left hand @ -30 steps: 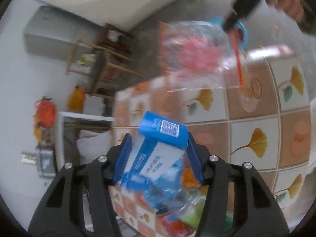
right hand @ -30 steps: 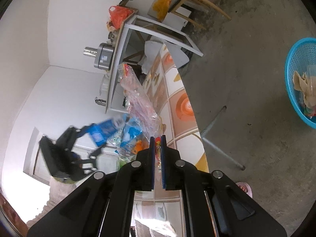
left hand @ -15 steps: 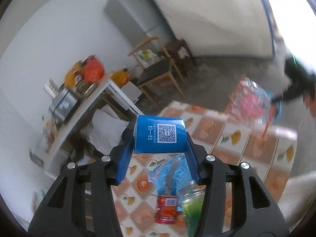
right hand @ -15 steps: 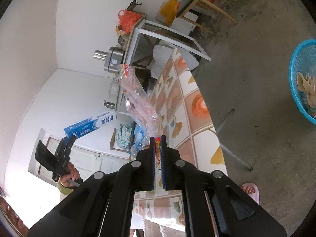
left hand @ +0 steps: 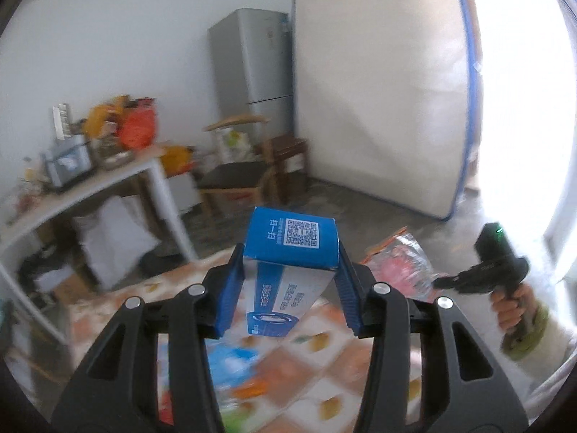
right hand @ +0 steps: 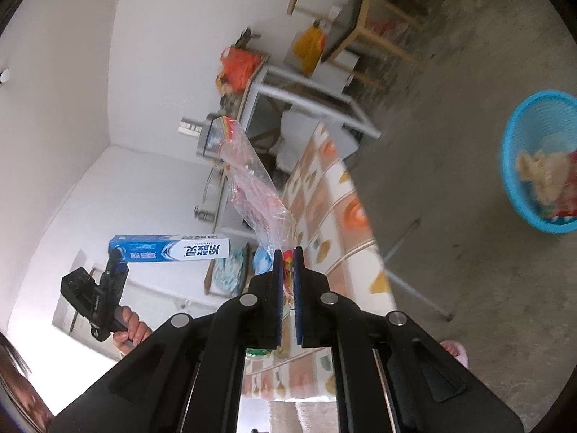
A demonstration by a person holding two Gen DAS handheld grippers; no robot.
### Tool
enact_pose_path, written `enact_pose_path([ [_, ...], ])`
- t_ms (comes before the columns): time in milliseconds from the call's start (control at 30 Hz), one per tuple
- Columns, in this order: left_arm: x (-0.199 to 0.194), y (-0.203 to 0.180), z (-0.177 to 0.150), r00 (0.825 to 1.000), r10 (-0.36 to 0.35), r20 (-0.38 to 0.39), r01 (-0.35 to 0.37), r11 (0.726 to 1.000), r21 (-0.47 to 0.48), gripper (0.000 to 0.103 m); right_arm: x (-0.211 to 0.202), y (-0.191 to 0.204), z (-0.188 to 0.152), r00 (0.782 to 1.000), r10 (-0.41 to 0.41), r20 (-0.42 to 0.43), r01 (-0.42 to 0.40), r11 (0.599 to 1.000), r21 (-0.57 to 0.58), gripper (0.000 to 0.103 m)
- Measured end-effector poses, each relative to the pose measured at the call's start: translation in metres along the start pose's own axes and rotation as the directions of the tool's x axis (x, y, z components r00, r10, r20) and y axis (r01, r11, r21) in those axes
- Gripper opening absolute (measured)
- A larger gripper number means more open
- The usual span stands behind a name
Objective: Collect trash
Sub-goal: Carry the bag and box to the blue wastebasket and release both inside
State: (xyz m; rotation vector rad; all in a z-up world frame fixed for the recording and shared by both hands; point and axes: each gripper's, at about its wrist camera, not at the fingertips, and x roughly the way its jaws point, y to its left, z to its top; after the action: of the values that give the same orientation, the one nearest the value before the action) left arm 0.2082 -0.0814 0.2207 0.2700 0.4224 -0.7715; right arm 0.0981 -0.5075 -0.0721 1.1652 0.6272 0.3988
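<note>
My left gripper (left hand: 290, 288) is shut on a blue and white toothpaste box (left hand: 288, 274), held in the air above the tiled table (left hand: 317, 371). The box also shows in the right wrist view (right hand: 169, 248). My right gripper (right hand: 285, 281) is shut on a clear plastic wrapper with red print (right hand: 252, 187), which hangs beyond its fingers. That wrapper shows in the left wrist view (left hand: 396, 263), to the right of the box. A blue basket (right hand: 541, 158) with trash in it stands on the floor at the right.
More litter lies blurred on the table (left hand: 230, 364). A white side table (left hand: 108, 187) with clutter, wooden chairs (left hand: 234, 176), a grey fridge (left hand: 252, 68) and a leaning mattress (left hand: 378, 83) stand around. The floor is bare concrete (right hand: 450, 216).
My left gripper has lifted the toothpaste box off the table and swung up to level. My right gripper keeps the wrapper and has turned slightly, so the basket sits lower in view.
</note>
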Motion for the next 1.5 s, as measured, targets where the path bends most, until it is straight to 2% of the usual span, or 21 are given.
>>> enact_pose_path([
  [133, 0.046, -0.045, -0.001, 0.991, -0.130, 0.009, 0.131, 0.991, -0.015, 0.045, -0.050, -0.019, 0.006, 0.991, -0.080, 0.106, 0.077, 0.997, 0.030, 0.005],
  [267, 0.110, -0.093, -0.010, 0.967, -0.250, -0.044, 0.247, 0.968, -0.052, 0.045, -0.096, -0.047, 0.005, 0.960, -0.200, 0.194, 0.185, 0.978, 0.096, 0.005],
  [400, 0.175, -0.140, -0.021, 0.943, -0.309, -0.120, 0.304, 0.951, -0.057, 0.045, -0.126, -0.089, 0.000, 0.920, -0.317, 0.230, 0.270, 0.939, 0.214, 0.005],
  [500, 0.230, -0.175, -0.034, 0.925, -0.322, -0.200, 0.315, 0.947, -0.065, 0.045, -0.133, -0.122, -0.002, 0.893, -0.385, 0.231, 0.315, 0.904, 0.290, 0.005],
  [667, 0.321, -0.220, -0.059, 0.885, -0.330, -0.329, 0.312, 0.944, -0.109, 0.046, -0.125, -0.169, 0.002, 0.850, -0.483, 0.212, 0.387, 0.844, 0.371, 0.005],
  [733, 0.348, -0.230, -0.064, 0.876, -0.325, -0.357, 0.296, 0.946, -0.133, 0.046, -0.120, -0.178, 0.002, 0.841, -0.499, 0.209, 0.397, 0.831, 0.389, 0.005],
  [800, 0.378, -0.237, -0.069, 0.875, -0.298, -0.381, 0.261, 0.954, -0.147, 0.048, -0.115, -0.187, 0.007, 0.830, -0.517, 0.211, 0.412, 0.822, 0.394, 0.005],
  [833, 0.392, -0.240, -0.075, 0.869, -0.287, -0.404, 0.244, 0.957, -0.155, 0.049, -0.112, -0.191, 0.010, 0.825, -0.525, 0.210, 0.421, 0.818, 0.393, 0.005],
  [867, 0.411, -0.242, -0.082, 0.853, -0.266, -0.450, 0.218, 0.963, -0.157, 0.064, -0.109, -0.194, 0.013, 0.817, -0.537, 0.208, 0.435, 0.812, 0.388, 0.005],
  [900, 0.424, -0.243, -0.090, 0.842, -0.241, -0.483, 0.186, 0.970, -0.159, 0.075, -0.106, -0.197, 0.017, 0.811, -0.546, 0.208, 0.447, 0.809, 0.383, 0.005],
  [967, 0.439, -0.234, -0.100, 0.832, -0.219, -0.510, 0.142, 0.972, -0.187, 0.075, -0.100, -0.206, 0.022, 0.804, -0.562, 0.196, 0.467, 0.800, 0.378, 0.005],
  [1067, 0.434, -0.225, -0.106, 0.829, -0.238, -0.505, 0.141, 0.964, -0.224, 0.075, -0.093, -0.221, 0.028, 0.805, -0.568, 0.168, 0.479, 0.792, 0.379, 0.005],
  [1167, 0.419, -0.214, -0.101, 0.839, -0.224, -0.496, 0.141, 0.970, -0.199, 0.075, -0.077, -0.235, 0.038, 0.809, -0.575, 0.126, 0.498, 0.782, 0.374, 0.005],
  [1300, 0.364, -0.197, -0.082, 0.868, -0.206, -0.451, 0.146, 0.976, -0.163, 0.075, -0.055, -0.248, 0.054, 0.795, -0.599, 0.097, 0.532, 0.765, 0.362, 0.005],
  [1400, 0.314, -0.184, -0.070, 0.891, -0.207, -0.403, 0.153, 0.975, -0.162, 0.076, -0.046, -0.262, 0.064, 0.767, -0.633, 0.107, 0.548, 0.732, 0.405, 0.005],
  [1500, 0.257, -0.162, -0.069, 0.917, -0.174, -0.359, 0.123, 0.979, -0.162, 0.078, -0.037, -0.271, 0.074, 0.768, -0.630, 0.116, 0.537, 0.731, 0.421, 0.005],
])
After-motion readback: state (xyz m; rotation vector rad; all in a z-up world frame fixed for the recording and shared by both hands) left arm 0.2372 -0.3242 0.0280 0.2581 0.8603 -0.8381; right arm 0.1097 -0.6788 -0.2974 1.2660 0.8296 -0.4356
